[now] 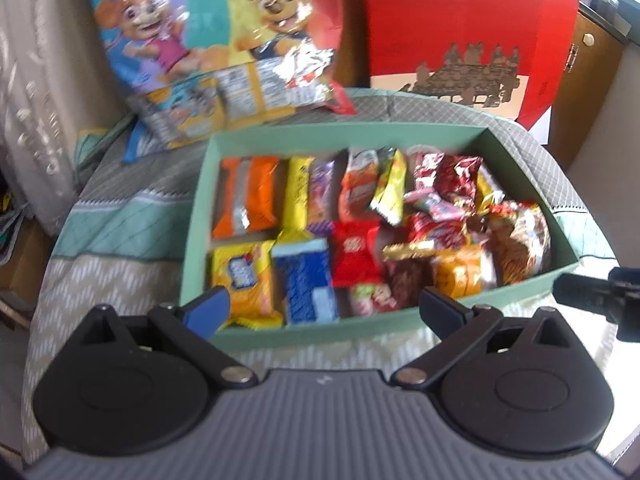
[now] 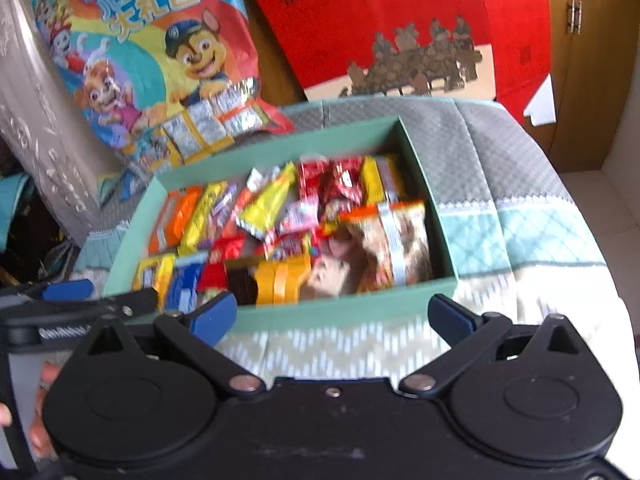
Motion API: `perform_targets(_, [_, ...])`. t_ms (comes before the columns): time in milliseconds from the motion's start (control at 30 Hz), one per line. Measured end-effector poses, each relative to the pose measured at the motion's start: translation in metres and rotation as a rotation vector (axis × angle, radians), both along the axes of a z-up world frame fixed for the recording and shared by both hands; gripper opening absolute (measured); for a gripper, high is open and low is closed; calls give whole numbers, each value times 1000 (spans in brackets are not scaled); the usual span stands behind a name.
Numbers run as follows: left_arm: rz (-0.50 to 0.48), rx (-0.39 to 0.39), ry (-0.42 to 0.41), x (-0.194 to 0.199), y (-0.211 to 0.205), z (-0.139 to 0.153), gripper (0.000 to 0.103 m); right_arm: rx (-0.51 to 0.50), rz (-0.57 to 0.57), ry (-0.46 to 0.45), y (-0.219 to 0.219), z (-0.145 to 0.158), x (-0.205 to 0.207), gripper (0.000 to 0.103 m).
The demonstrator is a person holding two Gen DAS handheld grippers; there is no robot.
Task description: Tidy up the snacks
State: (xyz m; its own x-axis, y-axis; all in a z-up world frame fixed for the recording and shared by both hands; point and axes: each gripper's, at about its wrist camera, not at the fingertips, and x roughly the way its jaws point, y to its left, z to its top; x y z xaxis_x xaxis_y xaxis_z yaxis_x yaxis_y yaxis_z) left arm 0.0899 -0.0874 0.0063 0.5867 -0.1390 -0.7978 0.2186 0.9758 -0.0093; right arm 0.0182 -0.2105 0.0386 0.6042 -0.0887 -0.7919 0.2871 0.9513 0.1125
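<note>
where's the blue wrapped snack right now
In the left wrist view the blue wrapped snack lies in the green box, in the near row by the front wall, between the yellow cracker pack and the red packet.

A round table under a quilted grey and teal cloth (image 1: 120,236) is carrying a green box (image 1: 280,336) of snacks mid-surface, while a cartoon snack bag (image 1: 192,64) is leaning at its far-left edge.

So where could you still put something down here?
On the bare quilted cloth right of the green cardboard box, or the strip in front of it. The box is packed, and the cartoon foil bag and red paper bag crowd behind.
</note>
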Motion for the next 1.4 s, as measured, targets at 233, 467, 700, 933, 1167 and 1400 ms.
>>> perform_targets(233, [30,17,32,-17,24,-17,103,-33,10,52,13,-18,-14,103])
perform_targets(467, [46,31,48,-27,44,-38,103,-76,29,99,25,-34,-19,103])
perform_targets(700, [85,33,67,-28,59,-47,103,-104,2,122,24,-44,-19,103])
perform_targets(933, [117,33,86,-25,69,-51,103,-90,-25,135,16,-47,-15,103])
perform_targets(1167, [133,36,84,-23,72,-50,103,-83,-23,144,16,-48,-12,103])
perform_targets(1400, [146,37,87,-21,73,-50,103,-85,-19,148,18,-48,-9,103])
